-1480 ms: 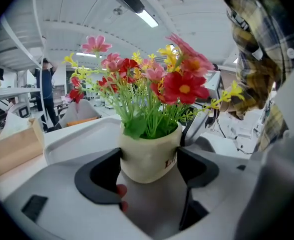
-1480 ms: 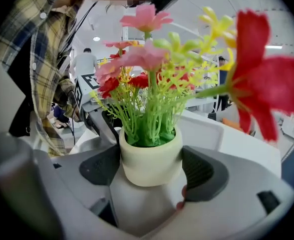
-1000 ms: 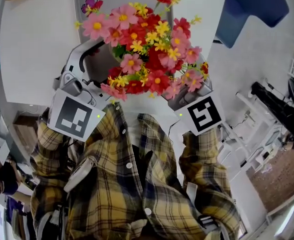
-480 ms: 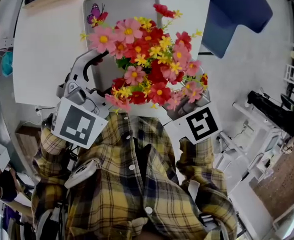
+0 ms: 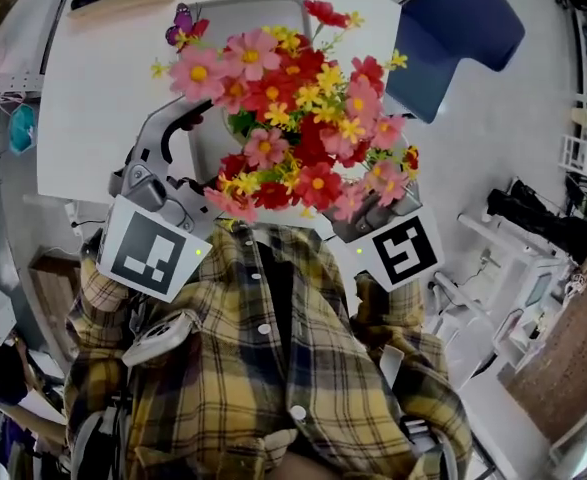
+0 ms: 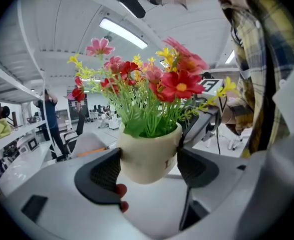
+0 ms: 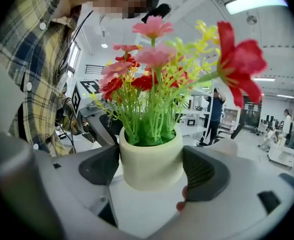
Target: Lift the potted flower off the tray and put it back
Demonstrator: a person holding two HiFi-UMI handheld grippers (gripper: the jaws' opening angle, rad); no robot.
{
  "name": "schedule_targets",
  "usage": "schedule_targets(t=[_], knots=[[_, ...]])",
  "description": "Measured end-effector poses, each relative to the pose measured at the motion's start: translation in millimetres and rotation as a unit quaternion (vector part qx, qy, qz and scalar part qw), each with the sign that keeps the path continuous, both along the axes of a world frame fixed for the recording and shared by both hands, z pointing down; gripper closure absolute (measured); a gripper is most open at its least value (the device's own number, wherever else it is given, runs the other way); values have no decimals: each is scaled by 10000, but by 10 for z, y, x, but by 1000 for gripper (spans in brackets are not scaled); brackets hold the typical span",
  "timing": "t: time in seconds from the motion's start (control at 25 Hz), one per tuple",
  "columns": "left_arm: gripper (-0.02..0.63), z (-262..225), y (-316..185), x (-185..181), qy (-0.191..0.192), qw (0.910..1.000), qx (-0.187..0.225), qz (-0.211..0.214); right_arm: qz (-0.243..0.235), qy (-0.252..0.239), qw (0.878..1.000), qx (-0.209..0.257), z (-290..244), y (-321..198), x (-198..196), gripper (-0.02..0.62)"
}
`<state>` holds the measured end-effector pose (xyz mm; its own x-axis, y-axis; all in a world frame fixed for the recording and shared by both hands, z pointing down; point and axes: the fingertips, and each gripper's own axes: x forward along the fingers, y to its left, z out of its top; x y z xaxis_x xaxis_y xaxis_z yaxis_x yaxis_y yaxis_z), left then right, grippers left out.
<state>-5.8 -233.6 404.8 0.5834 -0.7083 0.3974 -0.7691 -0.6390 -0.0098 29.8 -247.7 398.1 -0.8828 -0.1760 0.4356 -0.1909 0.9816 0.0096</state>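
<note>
While the fingers (image 6: 104,171) of the left gripper (image 6: 148,160) and right gripper (image 7: 151,160) clamp its cream pot from opposite sides, the potted flower (image 5: 293,118) hangs in the air, off the grey tray (image 5: 238,13) on the white bench (image 5: 93,98).

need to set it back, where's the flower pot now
Centre of the head view, by the person's chest: the flower pot is clamped by the left hand-held gripper and right hand-held gripper, short of the tray.
</note>
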Motion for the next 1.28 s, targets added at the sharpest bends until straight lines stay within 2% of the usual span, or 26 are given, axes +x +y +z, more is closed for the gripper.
schedule_targets(t=[0.52, 1.28], knots=[[253, 44, -20, 72, 227, 9996, 120, -101, -77, 107, 9997, 211, 28, -21, 92, 224], [253, 50, -11, 81, 260, 9996, 71, -89, 1, -36, 9997, 251, -5, -27, 84, 224]])
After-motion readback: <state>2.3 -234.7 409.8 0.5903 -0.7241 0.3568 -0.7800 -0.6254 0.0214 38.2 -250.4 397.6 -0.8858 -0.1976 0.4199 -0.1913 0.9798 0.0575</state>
